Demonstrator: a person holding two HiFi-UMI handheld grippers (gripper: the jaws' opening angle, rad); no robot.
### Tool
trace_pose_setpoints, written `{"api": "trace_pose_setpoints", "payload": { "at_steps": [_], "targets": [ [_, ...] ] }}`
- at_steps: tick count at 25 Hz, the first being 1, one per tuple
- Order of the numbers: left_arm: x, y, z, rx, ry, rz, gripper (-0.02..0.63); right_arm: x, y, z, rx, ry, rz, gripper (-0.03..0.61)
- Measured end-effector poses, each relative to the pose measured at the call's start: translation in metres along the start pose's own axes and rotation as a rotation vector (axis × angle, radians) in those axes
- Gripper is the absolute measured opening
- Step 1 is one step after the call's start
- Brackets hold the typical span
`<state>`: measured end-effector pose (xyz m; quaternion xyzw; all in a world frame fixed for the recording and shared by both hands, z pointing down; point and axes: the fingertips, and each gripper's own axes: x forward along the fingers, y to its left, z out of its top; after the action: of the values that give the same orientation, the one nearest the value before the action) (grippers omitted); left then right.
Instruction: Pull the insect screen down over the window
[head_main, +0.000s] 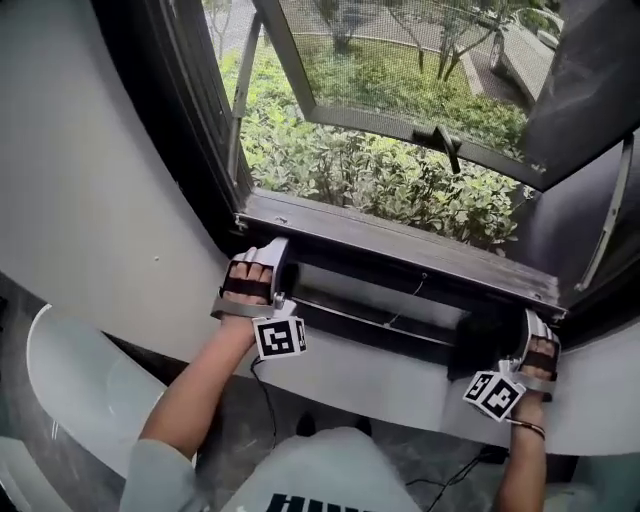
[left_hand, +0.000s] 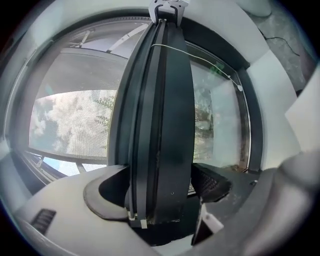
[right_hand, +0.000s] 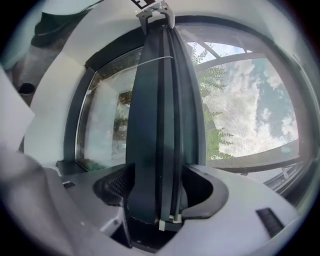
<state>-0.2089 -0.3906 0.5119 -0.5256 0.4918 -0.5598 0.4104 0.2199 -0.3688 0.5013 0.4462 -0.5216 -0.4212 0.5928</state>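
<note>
Left claw (left_hand: 160, 194): apart, loosely round bar's (left_hand: 160, 125) left end
Right claw (right_hand: 159, 196): clamped on bar's right end
Screen (right_hand: 250, 115): mesh above bar, bushes (head_main: 380, 172) outside

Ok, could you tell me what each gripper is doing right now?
Left gripper: open, screen bar between jaws.
Right gripper: closed on screen bar.
</note>
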Motion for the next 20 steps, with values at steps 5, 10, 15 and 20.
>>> {"api": "trace_pose_setpoints", "payload": {
  "at_steps": [5,10,15,20],
  "targets": [
    [-0.004,0.0,0.001,-0.012,0.001,-0.007,0.399,-0.01,-0.009,0.0,0.033,0.013,-0.012,0.305],
    [-0.03,0.009,0.015,-0.283,-0.076,-0.041,0.399,-0.04,-0.019,0.016,0.202,-0.023,-0.005,0.305],
    [-0.071,0.018,0.041,-0.797,-0.24,-0.152,0.296,-0.076,-0.014,0.055,0.571,-0.129,0.079,0.305],
    [-0.115,0.012,0.051,-1.145,-0.337,-0.225,0.044,-0.127,0.006,0.115,0.963,-0.326,0.221,0.209]
  ]
}}
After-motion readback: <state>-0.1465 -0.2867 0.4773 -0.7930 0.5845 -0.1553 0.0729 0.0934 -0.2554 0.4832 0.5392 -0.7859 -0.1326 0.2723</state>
